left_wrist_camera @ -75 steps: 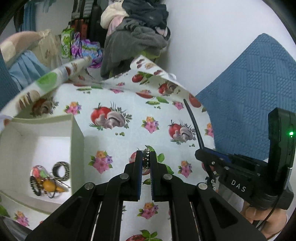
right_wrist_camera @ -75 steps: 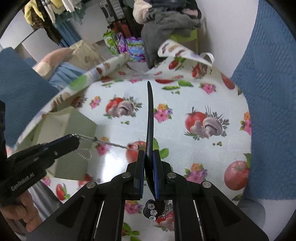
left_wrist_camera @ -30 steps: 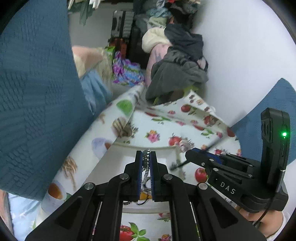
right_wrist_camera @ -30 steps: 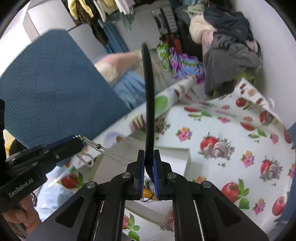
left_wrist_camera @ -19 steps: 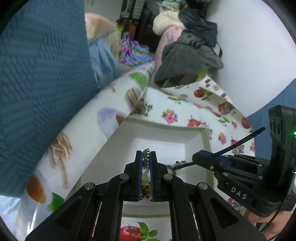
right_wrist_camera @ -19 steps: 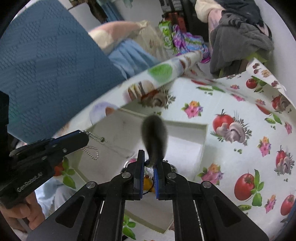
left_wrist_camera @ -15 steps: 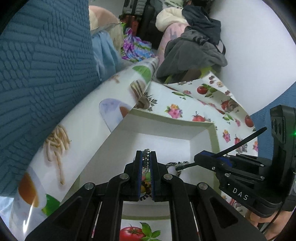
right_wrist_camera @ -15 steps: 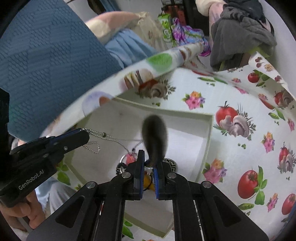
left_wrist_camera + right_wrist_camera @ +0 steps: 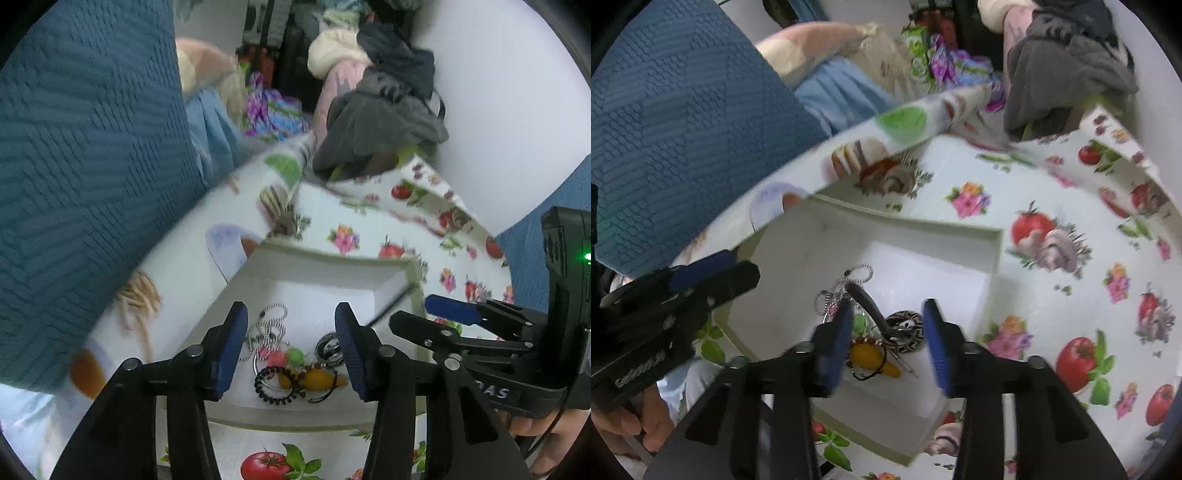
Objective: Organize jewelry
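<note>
I see both my left gripper [image 9: 291, 347] and right gripper [image 9: 888, 338] spread wide, gripping nothing, above the white box [image 9: 325, 264]; the ball chain [image 9: 267, 325] lies inside it, below the fingers.

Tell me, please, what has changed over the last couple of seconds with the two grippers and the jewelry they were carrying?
Both grippers swung from the open tablecloth to over the white box and opened. The left gripper let go of the ball chain, which now lies inside; the right gripper released the black headband, which rests on the pile. The bangle, the yellow piece and the black coil tie stayed in the box.
</note>
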A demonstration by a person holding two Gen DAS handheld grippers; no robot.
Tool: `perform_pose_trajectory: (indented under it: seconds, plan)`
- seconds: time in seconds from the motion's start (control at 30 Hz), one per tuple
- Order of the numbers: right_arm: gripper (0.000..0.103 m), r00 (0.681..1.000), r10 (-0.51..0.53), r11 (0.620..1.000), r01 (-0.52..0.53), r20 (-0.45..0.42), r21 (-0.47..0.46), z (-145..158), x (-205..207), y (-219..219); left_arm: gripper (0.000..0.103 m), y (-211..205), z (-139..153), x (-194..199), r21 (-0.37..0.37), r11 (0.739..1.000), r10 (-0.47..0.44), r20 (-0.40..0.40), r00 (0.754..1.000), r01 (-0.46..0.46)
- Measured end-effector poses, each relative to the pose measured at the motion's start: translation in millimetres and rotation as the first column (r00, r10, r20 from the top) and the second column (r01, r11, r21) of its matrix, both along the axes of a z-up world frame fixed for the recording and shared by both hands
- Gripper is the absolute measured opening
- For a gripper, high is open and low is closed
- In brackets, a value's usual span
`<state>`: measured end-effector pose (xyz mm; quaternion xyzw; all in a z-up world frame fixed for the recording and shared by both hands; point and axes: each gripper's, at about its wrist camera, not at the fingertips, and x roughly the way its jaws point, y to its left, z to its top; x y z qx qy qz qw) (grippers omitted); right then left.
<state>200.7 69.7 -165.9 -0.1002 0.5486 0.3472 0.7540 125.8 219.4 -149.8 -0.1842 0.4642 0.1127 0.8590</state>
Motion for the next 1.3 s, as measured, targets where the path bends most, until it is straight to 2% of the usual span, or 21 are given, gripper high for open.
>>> perform_pose_trajectory:
  seconds: [0.13,0.2,0.33,0.47,0.63,0.87,1.07,1.3]
  plan:
    - [0.065,0.997,-0.023,0.999,0.020,0.073,0.043,37,-3,-13,0.067,-4,35,-8,0.023,1.000,0.012,0.043,0.999,-0.013]
    - [0.076,0.993,-0.036,0.998,0.029,0.117,0.060,58,-5,-20,0.087,-8,56,-15,0.039,0.999,0.018,0.072,0.997,-0.021]
    - [0.085,0.975,-0.061,0.993,0.037,0.213,0.116,109,-13,-39,0.089,-18,99,-32,0.081,0.996,0.027,0.134,0.991,-0.038]
    - [0.103,0.951,-0.093,0.986,0.046,0.294,0.162,153,-24,-55,0.091,-33,140,-52,0.137,0.989,0.021,0.189,0.982,-0.047]
    - [0.103,0.928,-0.118,0.976,0.044,0.352,0.212,194,-46,-73,0.091,-54,181,-81,0.191,0.979,0.016,0.242,0.970,-0.064]
    - [0.103,0.900,-0.133,0.967,0.026,0.415,0.255,229,-87,-98,0.091,-79,213,-119,0.217,0.973,0.013,0.289,0.957,-0.078]
    - [0.103,0.878,-0.149,0.963,0.025,0.455,0.267,239,-121,-117,0.091,-98,219,-149,0.228,0.969,0.018,0.305,0.952,-0.091]
    - [0.103,0.880,-0.165,0.964,0.049,0.445,0.261,224,-148,-139,0.091,-109,203,-173,0.231,0.967,0.037,0.289,0.957,-0.107]
